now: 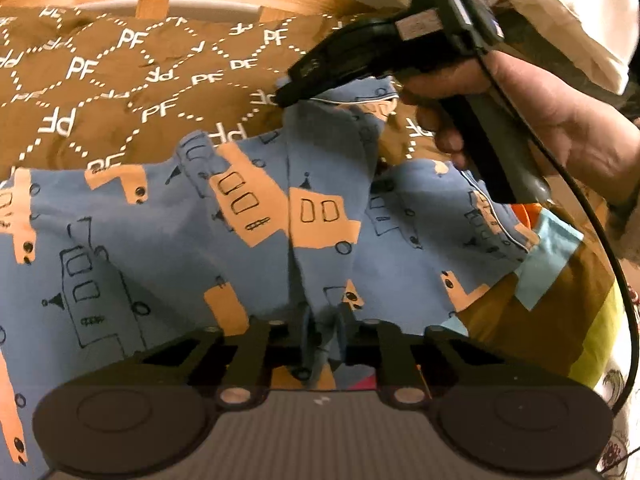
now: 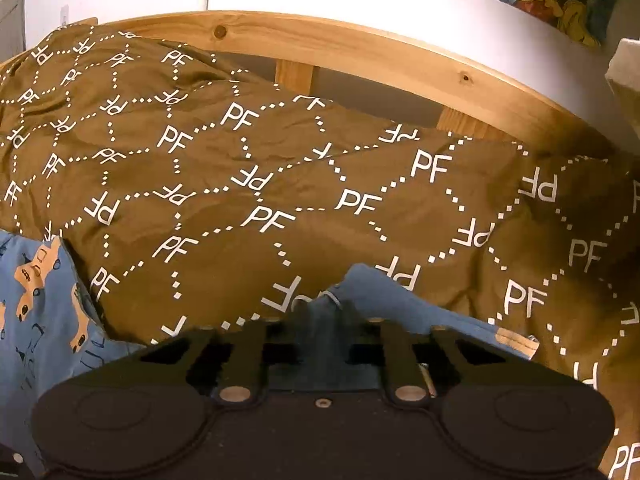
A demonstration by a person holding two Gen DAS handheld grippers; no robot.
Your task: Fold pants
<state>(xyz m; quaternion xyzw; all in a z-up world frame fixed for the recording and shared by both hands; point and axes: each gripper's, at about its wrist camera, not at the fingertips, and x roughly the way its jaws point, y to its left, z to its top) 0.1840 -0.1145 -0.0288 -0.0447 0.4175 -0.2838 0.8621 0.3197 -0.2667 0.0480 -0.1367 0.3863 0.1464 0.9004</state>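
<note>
My left gripper (image 1: 322, 336) fingers pinching a fold of the blue cotton pants with orange vehicle print (image 1: 160, 240), my right gripper (image 2: 324, 320) fingers clamped on their hem at two o'clock, pants spread over brown PF-lettered bedspread (image 2: 280, 168).

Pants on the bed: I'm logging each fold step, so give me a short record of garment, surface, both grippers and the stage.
garment: blue pants with orange vehicle print, spread out and rumpled
surface: brown bedspread with white PF lettering, wooden bed frame behind
left gripper: shut on a bunched bit of the pants
right gripper: shut on a pants edge at the far side
right hand: grasping the gripper handle
stage: both edges gripped, fold not yet made
</note>
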